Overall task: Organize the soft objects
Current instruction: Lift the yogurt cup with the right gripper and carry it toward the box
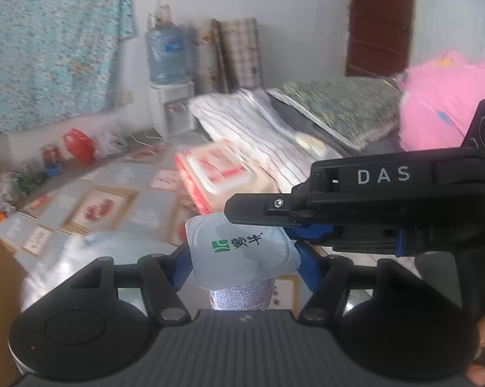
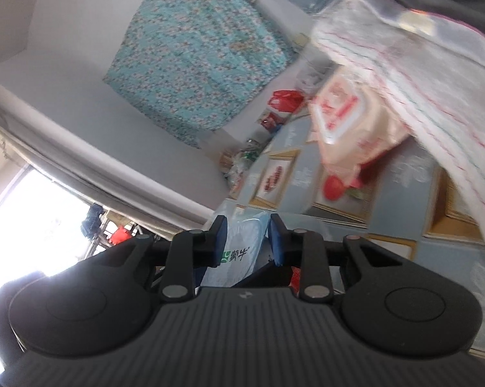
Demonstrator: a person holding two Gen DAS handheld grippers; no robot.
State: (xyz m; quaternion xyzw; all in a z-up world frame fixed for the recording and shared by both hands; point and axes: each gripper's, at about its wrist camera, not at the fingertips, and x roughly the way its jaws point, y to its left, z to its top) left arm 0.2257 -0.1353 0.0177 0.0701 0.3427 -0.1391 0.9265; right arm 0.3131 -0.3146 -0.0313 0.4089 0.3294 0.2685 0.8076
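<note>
**Both my claws on one yogurt cup**

From my left gripper [image 1: 242,258] I see its blue ribbed pads clamped on either side of a yogurt cup [image 1: 242,254], a small plastic tub with a glossy, rounded-square foil lid printed in green and black, and a printed wall below. My right gripper [image 1: 258,209] comes in from the right as a black, matte bar whose finger lies across the lid's far edge. Beyond the cup sits a soft pack of wet wipes [image 1: 220,174] with a rigid white flip lid, then a striped cloth [image 1: 258,129], then a pink garment [image 1: 449,96] at far right, all on a patterned tabletop [image 1: 113,200] with framed squares.

The right wrist camera is rolled, so the room tilts. Only here can I see my right gripper [image 2: 246,242] pinching the thin lid rim of the yogurt cup [image 2: 242,251] between two blue pads set close together. It alone shows a bright window at left and a red round thing under the wet wipes [image 2: 355,122]. The pink garment shows only from the left wrist.
</note>
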